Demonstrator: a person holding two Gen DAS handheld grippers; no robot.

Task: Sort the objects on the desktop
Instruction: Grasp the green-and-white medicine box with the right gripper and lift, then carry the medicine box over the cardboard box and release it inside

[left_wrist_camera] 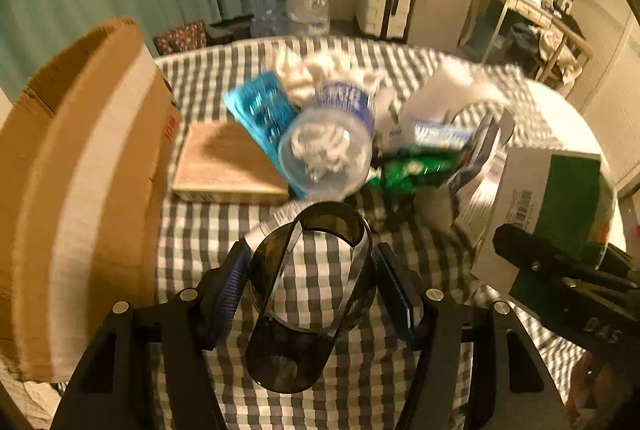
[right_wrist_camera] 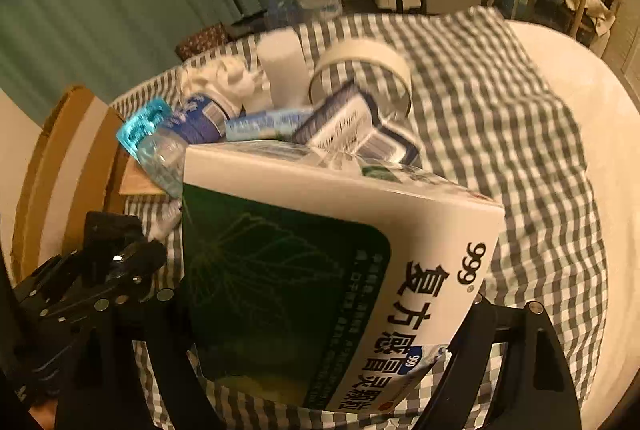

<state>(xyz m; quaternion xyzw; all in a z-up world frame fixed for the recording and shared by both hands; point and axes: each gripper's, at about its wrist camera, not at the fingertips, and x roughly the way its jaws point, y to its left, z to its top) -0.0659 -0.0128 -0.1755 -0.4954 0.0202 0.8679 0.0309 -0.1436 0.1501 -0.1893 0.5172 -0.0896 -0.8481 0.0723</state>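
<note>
My left gripper (left_wrist_camera: 312, 296) is shut on a dark smoky see-through cup (left_wrist_camera: 292, 358), its ribbed pads pressing on both sides. The cup is tilted, its mouth pointing away toward the clutter, and it hangs over the checked cloth (left_wrist_camera: 192, 230). In the right wrist view a white and green medicine box (right_wrist_camera: 304, 270) with black lettering fills the space between the jaws of my right gripper (right_wrist_camera: 324, 322), which is shut on it. The box is tilted and hides most of both fingers. The same box (left_wrist_camera: 560, 190) shows at the right of the left wrist view.
A big cardboard carton (left_wrist_camera: 80, 170) stands at the left. Beside it lie a flat tan box (left_wrist_camera: 224, 162), a blue blister pack (left_wrist_camera: 260, 106), a clear bottle stuffed with tissue (left_wrist_camera: 328, 142) and a green packet (left_wrist_camera: 412, 170). Behind are a tape roll (right_wrist_camera: 360, 70) and a white cylinder (right_wrist_camera: 280, 66).
</note>
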